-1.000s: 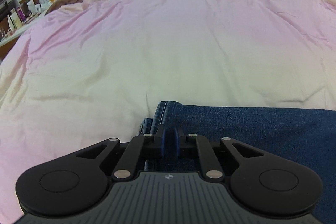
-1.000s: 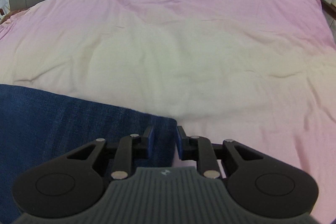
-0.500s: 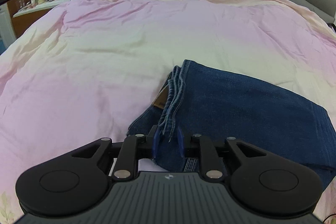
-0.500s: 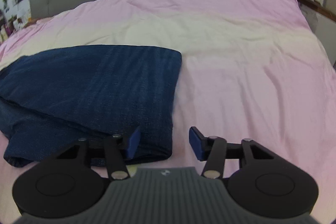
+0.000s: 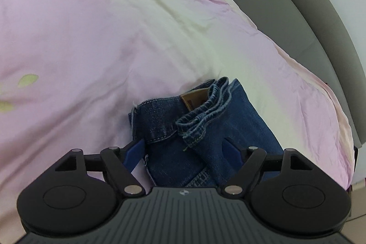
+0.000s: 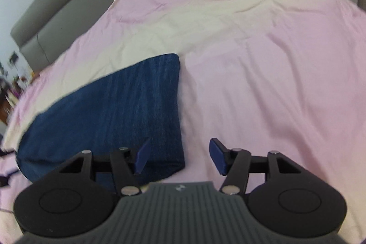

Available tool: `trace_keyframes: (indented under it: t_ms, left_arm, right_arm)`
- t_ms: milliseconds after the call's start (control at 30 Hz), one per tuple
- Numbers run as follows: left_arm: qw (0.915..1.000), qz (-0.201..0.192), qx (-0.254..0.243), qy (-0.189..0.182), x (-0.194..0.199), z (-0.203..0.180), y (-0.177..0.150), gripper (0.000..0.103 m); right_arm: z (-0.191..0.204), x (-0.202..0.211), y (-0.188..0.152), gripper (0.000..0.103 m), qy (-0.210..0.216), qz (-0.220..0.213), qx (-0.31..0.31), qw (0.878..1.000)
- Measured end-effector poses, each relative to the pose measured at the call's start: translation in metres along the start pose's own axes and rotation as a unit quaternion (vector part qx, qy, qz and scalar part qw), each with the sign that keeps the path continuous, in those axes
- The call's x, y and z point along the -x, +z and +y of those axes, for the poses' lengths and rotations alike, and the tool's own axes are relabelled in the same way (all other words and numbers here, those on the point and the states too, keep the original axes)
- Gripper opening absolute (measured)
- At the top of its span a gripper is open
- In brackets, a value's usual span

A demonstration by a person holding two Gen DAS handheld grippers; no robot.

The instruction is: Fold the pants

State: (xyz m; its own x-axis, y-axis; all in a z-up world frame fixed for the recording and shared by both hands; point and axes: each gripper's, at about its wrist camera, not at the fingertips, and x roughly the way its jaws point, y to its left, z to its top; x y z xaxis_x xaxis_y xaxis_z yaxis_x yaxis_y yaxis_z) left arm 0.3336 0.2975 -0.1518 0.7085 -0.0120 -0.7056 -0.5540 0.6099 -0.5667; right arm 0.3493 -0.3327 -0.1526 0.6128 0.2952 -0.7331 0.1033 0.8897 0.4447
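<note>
Folded blue jeans (image 5: 192, 129) lie on the pink bed cover (image 5: 91, 38), waistband, brown leather patch and bunched hems showing in the left wrist view. My left gripper (image 5: 183, 153) hovers over that end with its jaws opening wide, denim lying between the blue pads (image 5: 133, 156) without being pressed. In the right wrist view the smooth folded end of the jeans (image 6: 128, 106) lies at lower left. My right gripper (image 6: 180, 158) is over its near right corner, jaws opening, left pad above the denim and right pad above the cover.
A grey padded headboard (image 5: 308, 15) runs along the bed's far edge, also the headboard (image 6: 57, 1) at upper left in the right wrist view. The pink cover (image 6: 263, 61) spreads wide to the right of the jeans. Blurred furniture clutter (image 6: 9, 84) sits at far left.
Both grippers let go of the denim and opened. Both pulled back toward me and rolled, so more of the folded jeans shows. The jeans now lie flat on the cover.
</note>
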Motion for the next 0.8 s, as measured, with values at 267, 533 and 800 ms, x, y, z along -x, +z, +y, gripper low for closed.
trace_keyframes:
  t_ms: [267, 533, 800]
  left_arm:
    - [0.9979, -0.005, -0.058, 0.027, -0.029, 0.006, 0.003, 0.071]
    - [0.9946, -0.009, -0.092, 0.048, -0.018, -0.018, 0.008, 0.028]
    - [0.9932, -0.005, -0.105, 0.05, 0.032, -0.05, 0.003, 0.022]
  right_arm:
    - [-0.042, -0.053, -0.003, 0.051, 0.088, 0.02, -0.147, 0.985]
    - [-0.038, -0.069, -0.005, 0.017, 0.124, 0.049, -0.183, 0.974]
    - [0.026, 0.006, 0.045, 0.01, 0.106, 0.006, -0.131, 0.986]
